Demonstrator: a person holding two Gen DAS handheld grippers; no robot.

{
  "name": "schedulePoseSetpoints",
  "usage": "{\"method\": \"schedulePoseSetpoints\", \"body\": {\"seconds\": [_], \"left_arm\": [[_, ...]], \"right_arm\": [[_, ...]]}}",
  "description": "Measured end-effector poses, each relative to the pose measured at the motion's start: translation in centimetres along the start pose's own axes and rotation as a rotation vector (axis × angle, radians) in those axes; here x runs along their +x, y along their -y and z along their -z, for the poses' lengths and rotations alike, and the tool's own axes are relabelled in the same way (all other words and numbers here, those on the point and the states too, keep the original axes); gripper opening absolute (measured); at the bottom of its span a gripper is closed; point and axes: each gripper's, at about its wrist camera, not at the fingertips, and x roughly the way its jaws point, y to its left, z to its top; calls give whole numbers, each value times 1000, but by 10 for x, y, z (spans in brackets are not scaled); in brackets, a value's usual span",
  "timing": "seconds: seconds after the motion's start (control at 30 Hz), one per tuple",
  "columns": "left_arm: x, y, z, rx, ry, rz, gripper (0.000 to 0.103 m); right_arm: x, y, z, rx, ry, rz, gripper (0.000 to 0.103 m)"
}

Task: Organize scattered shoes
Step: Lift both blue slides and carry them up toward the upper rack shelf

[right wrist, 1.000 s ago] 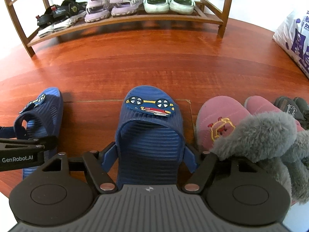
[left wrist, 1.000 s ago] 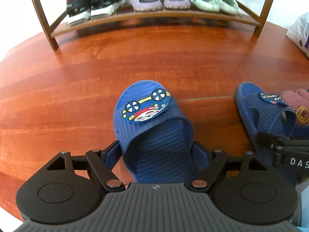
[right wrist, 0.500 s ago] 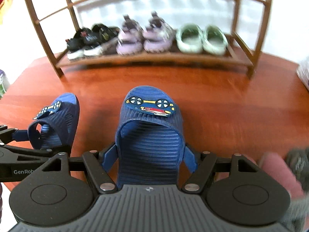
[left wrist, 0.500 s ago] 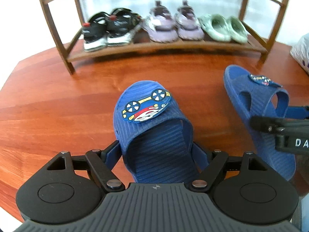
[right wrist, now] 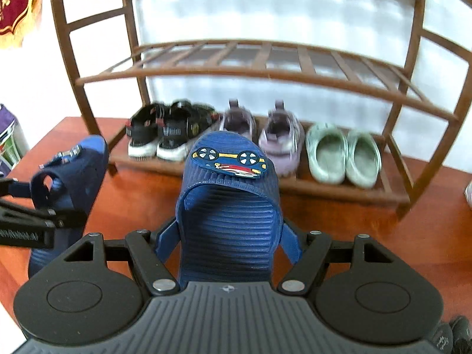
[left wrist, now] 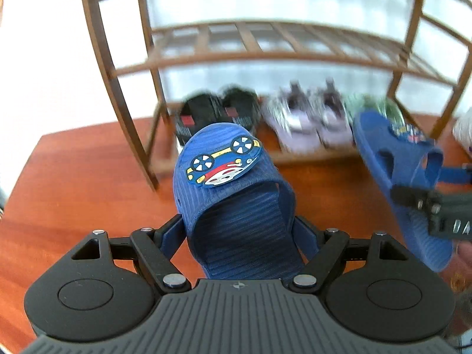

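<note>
My left gripper (left wrist: 240, 236) is shut on a blue slipper (left wrist: 233, 188) with a cartoon car badge, held above the wooden floor. My right gripper (right wrist: 228, 236) is shut on the matching blue slipper (right wrist: 230, 194). Each slipper also shows in the other view: the right-hand slipper (left wrist: 398, 177) at the right of the left wrist view, the left-hand slipper (right wrist: 67, 177) at the left of the right wrist view. A brown wooden shoe rack (right wrist: 265, 70) stands ahead, its middle slatted shelf bare.
On the rack's bottom shelf sit black sandals (right wrist: 165, 132), lilac sneakers (right wrist: 265, 129) and green clogs (right wrist: 342, 156). A red pennant (right wrist: 14, 6) hangs at the upper left. A dark shoe (right wrist: 451, 336) lies at the bottom right corner.
Both grippers have lifted their slippers off the floor and moved closer to the rack. The view has tilted up, showing the rack's middle shelf. The pink and grey slippers have left view.
</note>
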Motion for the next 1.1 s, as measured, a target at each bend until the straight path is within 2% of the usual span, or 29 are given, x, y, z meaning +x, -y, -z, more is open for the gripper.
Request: {"method": "schedulePoseSetpoints", "body": {"seconds": [0.1,0.33,0.57,0.83,1.1], "left_arm": [[-1,-20,-29,13,44,6,79],[11,-41,-94,82,116,-22,79],[42,-49,-145,123,139,-72,79],[84,-57,-175,186,118,-107,79],[112,-70,-187,180,110,-104,79]], "right_arm": [[10,-15,-21,31,29,28,77],[18,-33,-39,76,65,56,77],[17,-39,-39,106,68,83,77],[13,-29,-26,162,61,127,77],[14,-19,-13,211,45,166,77]]}}
